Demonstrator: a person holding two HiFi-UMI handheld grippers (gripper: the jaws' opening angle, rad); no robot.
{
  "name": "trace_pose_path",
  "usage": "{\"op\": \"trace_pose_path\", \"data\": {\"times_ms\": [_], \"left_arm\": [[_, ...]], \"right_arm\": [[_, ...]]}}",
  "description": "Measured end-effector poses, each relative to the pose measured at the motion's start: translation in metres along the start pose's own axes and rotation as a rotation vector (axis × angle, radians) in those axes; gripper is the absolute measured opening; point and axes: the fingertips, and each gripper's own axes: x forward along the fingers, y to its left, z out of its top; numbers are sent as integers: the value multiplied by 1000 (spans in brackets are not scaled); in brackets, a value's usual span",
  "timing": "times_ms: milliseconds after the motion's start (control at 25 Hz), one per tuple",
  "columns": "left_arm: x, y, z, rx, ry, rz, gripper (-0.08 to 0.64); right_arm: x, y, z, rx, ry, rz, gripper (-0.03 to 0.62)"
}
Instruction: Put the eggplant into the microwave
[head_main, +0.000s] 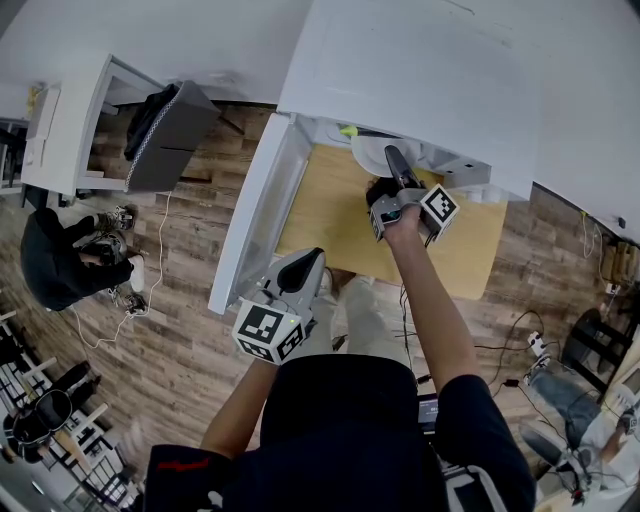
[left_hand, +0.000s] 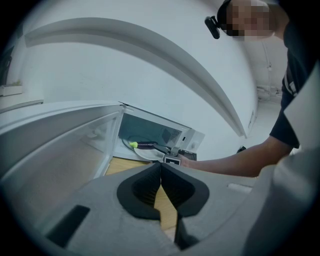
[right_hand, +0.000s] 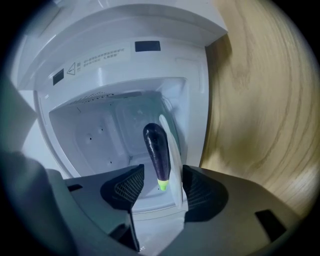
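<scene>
Head view, right arm: the forearm (head_main: 430, 300) is stretched forward, and the right gripper (head_main: 396, 165) has its tips at the mouth of the microwave (head_main: 400, 60).
Head view, left arm: bent and held back, with the left gripper (head_main: 303, 265) low, beside the free edge of the door (head_main: 250, 215).
Head view, edges: the door is swung wide. The bare wooden table (head_main: 330, 210) lies between the door and the right arm.
Left gripper view, tool: the left gripper (left_hand: 161, 167) has its jaws pressed together, with nothing in them.
Left gripper view, eggplant: the eggplant (left_hand: 145, 145) lies on a white plate (left_hand: 145, 154) in the cavity. The right gripper (left_hand: 167, 151) is just at the plate's near rim.
Right gripper view, tool: the right gripper (right_hand: 163, 172) is rolled on its side. Its jaws stand apart, and neither pad touches anything.
Right gripper view, eggplant: the eggplant (right_hand: 156, 150) rests on the plate (right_hand: 172, 150), its green stem end towards the jaws.
Right gripper view, room: there is bare cavity floor and wall beyond the eggplant. The table (right_hand: 250, 100) shows outside the microwave (right_hand: 115, 55) frame.
</scene>
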Motion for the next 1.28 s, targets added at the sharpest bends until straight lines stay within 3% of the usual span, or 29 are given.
{"op": "trace_pose_path", "data": {"times_ms": [320, 680, 1280], "left_arm": [[0, -12, -1, 19, 12, -69, 17], [-3, -12, 0, 20, 7, -68, 17], [-4, -13, 0, 21, 6, -79, 17]], "right_arm": [[-3, 4, -3, -66, 33, -2, 237], [-6, 8, -5, -54, 38, 32, 262], [-26, -4, -9, -45, 32, 3, 270]]}}
